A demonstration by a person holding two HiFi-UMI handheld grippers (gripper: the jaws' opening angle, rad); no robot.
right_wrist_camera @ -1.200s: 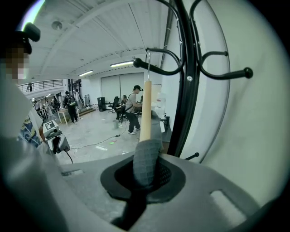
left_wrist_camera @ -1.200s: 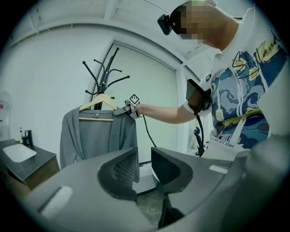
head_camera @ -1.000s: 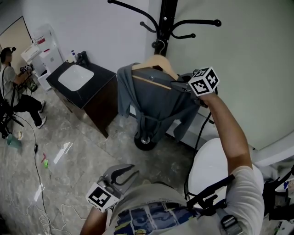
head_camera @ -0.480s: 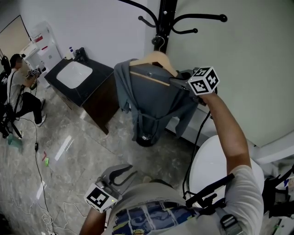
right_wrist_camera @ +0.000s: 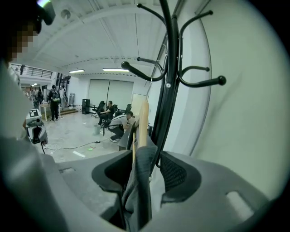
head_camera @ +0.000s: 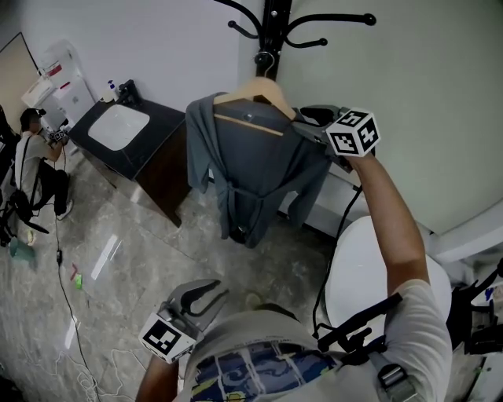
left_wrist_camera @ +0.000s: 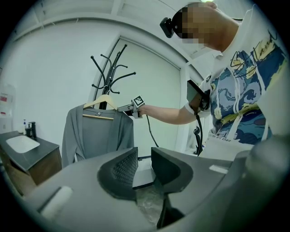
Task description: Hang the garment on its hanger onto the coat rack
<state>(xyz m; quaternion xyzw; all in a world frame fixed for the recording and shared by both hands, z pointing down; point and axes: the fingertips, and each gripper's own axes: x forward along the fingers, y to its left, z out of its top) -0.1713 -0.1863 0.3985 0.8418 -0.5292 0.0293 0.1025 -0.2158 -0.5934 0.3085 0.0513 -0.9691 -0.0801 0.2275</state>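
Observation:
A grey garment (head_camera: 251, 165) hangs on a wooden hanger (head_camera: 259, 90), whose hook sits at a lower arm of the black coat rack (head_camera: 275, 23). My right gripper (head_camera: 310, 118) is at the garment's right shoulder. Its jaws are opening: in the right gripper view the grey fabric (right_wrist_camera: 140, 190) and hanger end (right_wrist_camera: 142, 124) still lie between them, with a gap on the right side. The rack pole (right_wrist_camera: 170, 68) rises just behind. My left gripper (head_camera: 200, 297) stays low near my waist, open and empty. From the left gripper view the garment (left_wrist_camera: 97, 133) hangs straight.
A dark cabinet with a white sink (head_camera: 118, 126) stands left of the rack. A round white table (head_camera: 369, 275) sits at the right under my arm. A person (head_camera: 35, 165) sits at the far left. Cables lie on the marble floor (head_camera: 118, 259).
The hanger has risen and shifted left until its hook reached the rack arm, and the garment now hangs straighter. The right gripper's jaws have spread at the shoulder. The left gripper has barely moved.

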